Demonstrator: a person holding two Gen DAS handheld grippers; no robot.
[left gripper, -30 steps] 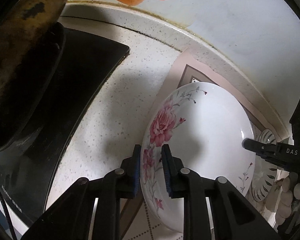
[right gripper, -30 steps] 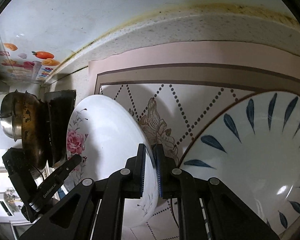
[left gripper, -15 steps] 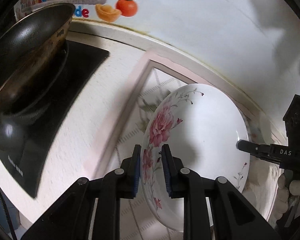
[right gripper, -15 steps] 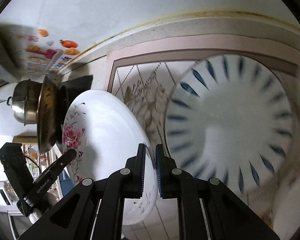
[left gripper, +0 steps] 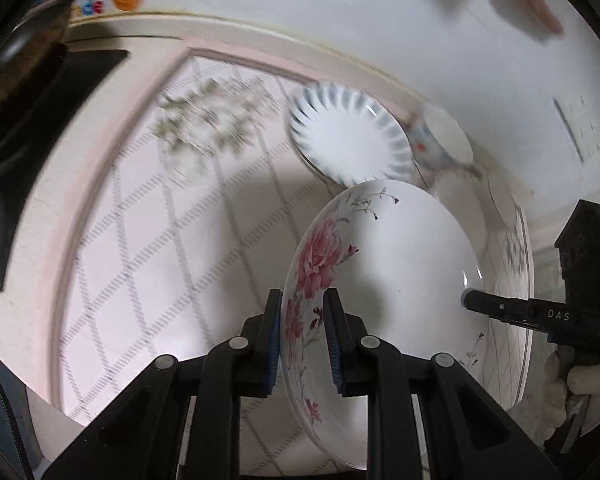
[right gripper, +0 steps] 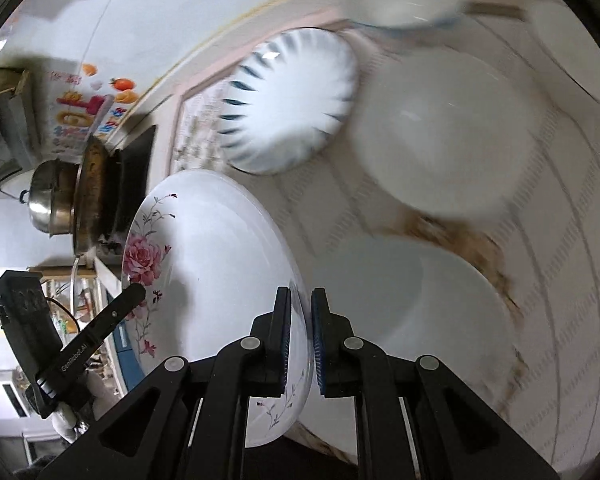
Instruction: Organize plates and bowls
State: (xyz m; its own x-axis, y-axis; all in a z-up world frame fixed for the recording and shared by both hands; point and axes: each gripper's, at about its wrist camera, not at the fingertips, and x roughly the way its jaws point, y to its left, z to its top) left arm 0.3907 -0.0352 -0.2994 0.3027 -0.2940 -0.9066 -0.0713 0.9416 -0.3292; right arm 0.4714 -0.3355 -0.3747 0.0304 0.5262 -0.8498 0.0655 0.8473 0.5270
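Both grippers, left (left gripper: 301,336) and right (right gripper: 301,336), have jaws clamped on opposite rims of the flowered plate (left gripper: 384,276) (lifted above the tabletop (left gripper: 148,240)).

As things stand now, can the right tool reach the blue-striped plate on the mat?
Probably not yet. The right tool is shut on the rim of the floral plate, which the left tool also clamps. The blue-striped plate lies uncovered, but no tool is free.
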